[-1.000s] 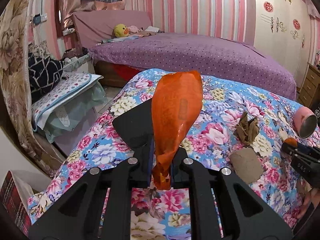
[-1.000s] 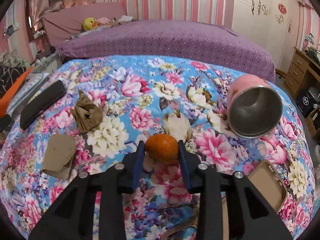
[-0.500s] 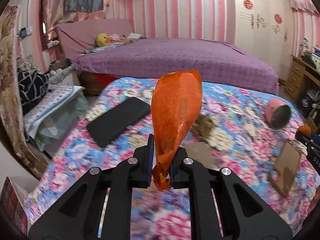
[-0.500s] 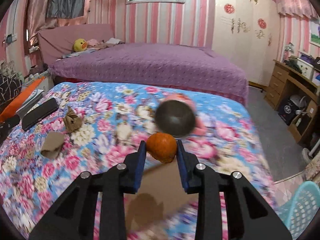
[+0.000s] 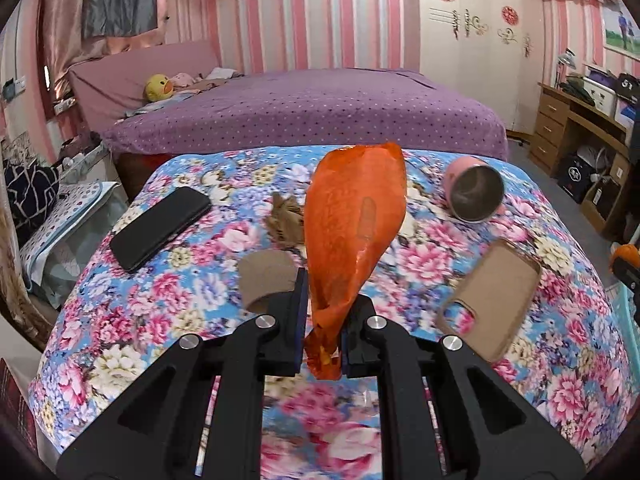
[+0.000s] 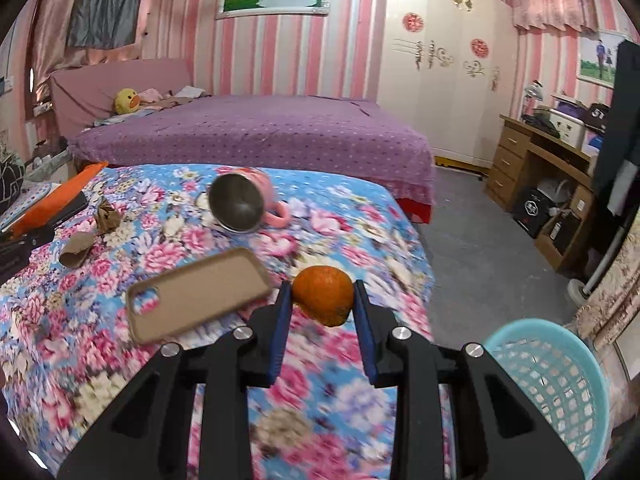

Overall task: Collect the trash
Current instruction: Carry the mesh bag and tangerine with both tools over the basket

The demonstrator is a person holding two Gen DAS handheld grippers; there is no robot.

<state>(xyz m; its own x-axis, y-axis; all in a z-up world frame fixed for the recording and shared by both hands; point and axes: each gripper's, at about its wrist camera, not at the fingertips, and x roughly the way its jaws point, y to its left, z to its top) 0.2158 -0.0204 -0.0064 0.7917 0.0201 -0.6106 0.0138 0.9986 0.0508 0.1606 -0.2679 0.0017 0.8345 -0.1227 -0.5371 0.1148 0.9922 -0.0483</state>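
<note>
Far left in the left view: black phone [image 5: 160, 227] flat on the flowery cloth [image 5: 132, 320]. Middle: left hand-held gripper [image 5: 323, 344] clamped on the orange wrapper [image 5: 356, 220], sticking up above the cloth. Flat brown paper [image 5: 266, 276] and crumpled brown paper [image 5: 285, 220] just behind, not picked up yet. In the right view: right hand-held gripper [image 6: 322, 312] squeezing a small orange [image 6: 323, 295]. Swung over to the right since a second ago, so blue basket [image 6: 552, 376] now showing at lower right. Probably close to drop time.
</note>
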